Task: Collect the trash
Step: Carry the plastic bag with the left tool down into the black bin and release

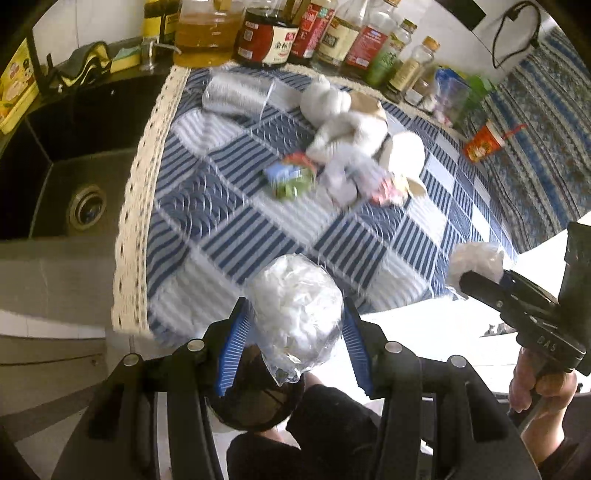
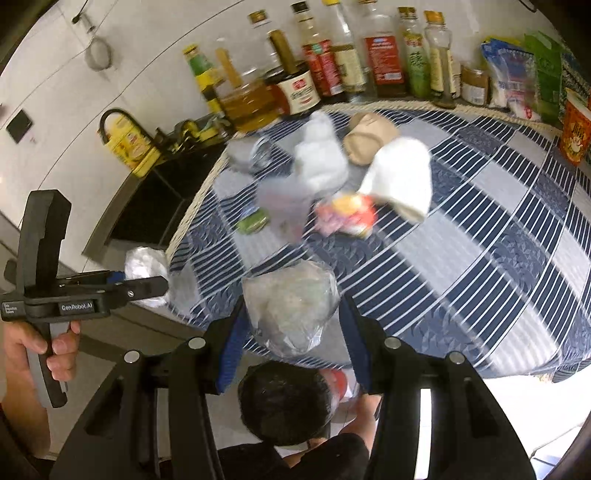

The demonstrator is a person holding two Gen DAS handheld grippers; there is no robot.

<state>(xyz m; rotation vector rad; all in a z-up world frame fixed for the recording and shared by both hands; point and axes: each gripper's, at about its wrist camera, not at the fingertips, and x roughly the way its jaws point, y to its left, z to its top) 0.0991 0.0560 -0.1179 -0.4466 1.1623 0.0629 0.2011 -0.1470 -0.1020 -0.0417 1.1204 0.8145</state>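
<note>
My left gripper [image 1: 293,317] is shut on a clear plastic bag of crumpled white paper [image 1: 297,306], held above the counter's near edge; it also shows in the right wrist view [image 2: 146,271]. My right gripper [image 2: 291,314] is shut on a second clear bag of crumpled trash [image 2: 291,306], seen from the left wrist view at the right [image 1: 476,262]. More trash lies mid-cloth: white crumpled tissues [image 1: 343,125], a green-blue wrapper [image 1: 291,179], a red-yellow wrapper [image 2: 347,218], a brown paper bag [image 2: 367,136] and a white paper cup [image 2: 402,181].
A blue-and-white checked cloth [image 1: 229,206] covers the counter. A dark sink [image 1: 62,177] lies to its left. Sauce and oil bottles [image 1: 280,33] line the back wall. A red cup [image 1: 484,140] stands at the right. A person's head [image 2: 284,402] is below the grippers.
</note>
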